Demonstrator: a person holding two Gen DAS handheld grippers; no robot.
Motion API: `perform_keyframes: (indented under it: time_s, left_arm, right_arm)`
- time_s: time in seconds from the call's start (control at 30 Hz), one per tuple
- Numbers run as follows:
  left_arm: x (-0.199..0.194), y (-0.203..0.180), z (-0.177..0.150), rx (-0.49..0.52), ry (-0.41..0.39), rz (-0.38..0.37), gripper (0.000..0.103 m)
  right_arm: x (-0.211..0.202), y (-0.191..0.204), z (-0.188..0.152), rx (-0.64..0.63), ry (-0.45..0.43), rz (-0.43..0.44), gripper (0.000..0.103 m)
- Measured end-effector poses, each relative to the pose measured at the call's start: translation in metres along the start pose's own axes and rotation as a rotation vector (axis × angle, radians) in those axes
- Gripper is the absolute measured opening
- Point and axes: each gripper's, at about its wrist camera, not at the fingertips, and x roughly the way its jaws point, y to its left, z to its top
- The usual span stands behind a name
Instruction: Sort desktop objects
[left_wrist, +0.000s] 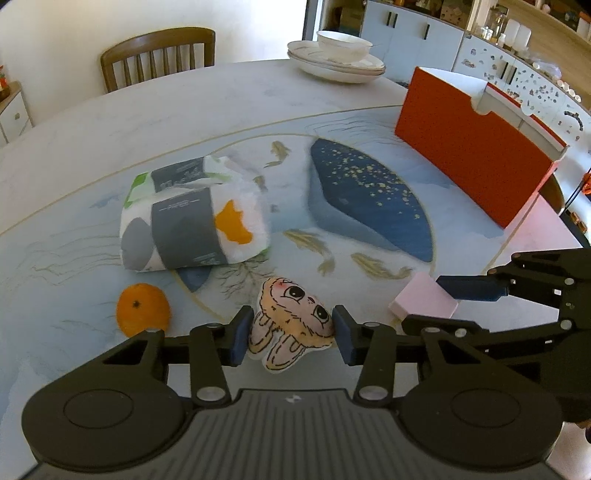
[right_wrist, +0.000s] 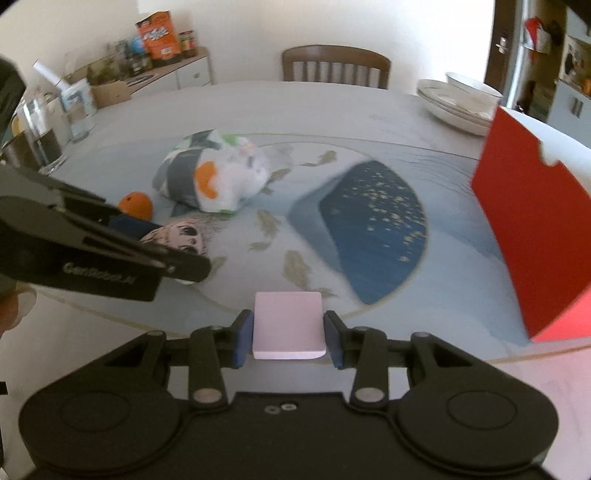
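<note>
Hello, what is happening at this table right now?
A person is sorting things on a round table with two hand-held grippers. The left hand-held gripper is closed on a small rabbit-face cushion. The right hand-held gripper is closed on a pink block. An orange, a patterned soft pack and an open red box stand untouched on the table.

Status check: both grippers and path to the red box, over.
Left hand-held gripper shut on bunny toy. Right shut on pink block. Red box unobstructed.
</note>
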Motion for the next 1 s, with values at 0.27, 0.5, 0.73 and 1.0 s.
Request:
perform_keyframes:
  time_s: [0.27,0.5,0.73,1.0]
  left_arm:
    - [-0.008,-0.022,0.006,-0.012,-0.001,-0.034,0.045]
    - [-0.016,-0.052,0.014,0.001,-0.007,-0.077,0.045]
    - [-0.024,-0.084,0.026,0.031,-0.024,-0.112,0.045]
    - [-0.035,-0.115,0.040,0.043,-0.043,-0.157,0.045]
  right_arm:
    - [-0.019,-0.021,-0.002,0.031,0.006,-0.014,0.040]
    - [-0.041,-0.041,-0.006,0.046,0.007,-0.031,0.040]
    - [-0.067,-0.065,-0.005,0.080,-0.016,-0.035,0.040]
    - [-0.098,-0.093,-0.002,0.097,-0.051,-0.025,0.040]
